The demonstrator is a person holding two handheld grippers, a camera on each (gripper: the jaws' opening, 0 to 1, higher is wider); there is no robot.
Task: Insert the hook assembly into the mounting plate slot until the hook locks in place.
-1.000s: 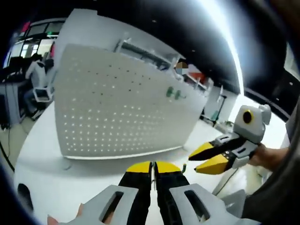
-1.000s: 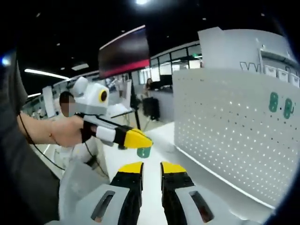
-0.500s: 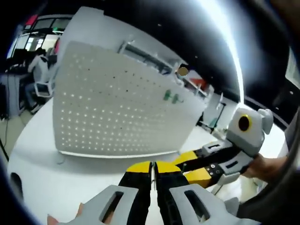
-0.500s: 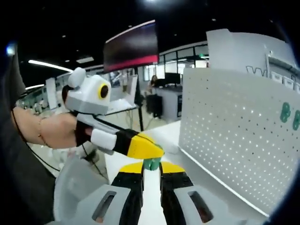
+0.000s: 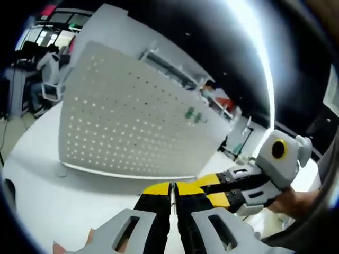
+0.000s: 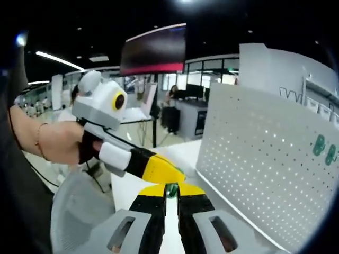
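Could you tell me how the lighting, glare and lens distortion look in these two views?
Left gripper view: a ceiling light smears into a bright curved streak, and the pegboard bulges from the fisheye, its holes glowing with light from behind. Right gripper view: the ceiling is dark with small lamps, and the pegboard's edges bow.

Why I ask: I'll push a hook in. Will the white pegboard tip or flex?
Probably stiff: the pegboard stands flat and upright. It might tip or slide when pushed, being tall and thin on a small foot.

Bright ceiling strip glare (image 5: 259, 58), dark ceilings, strong fisheye bending, slightly soft focus throughout.
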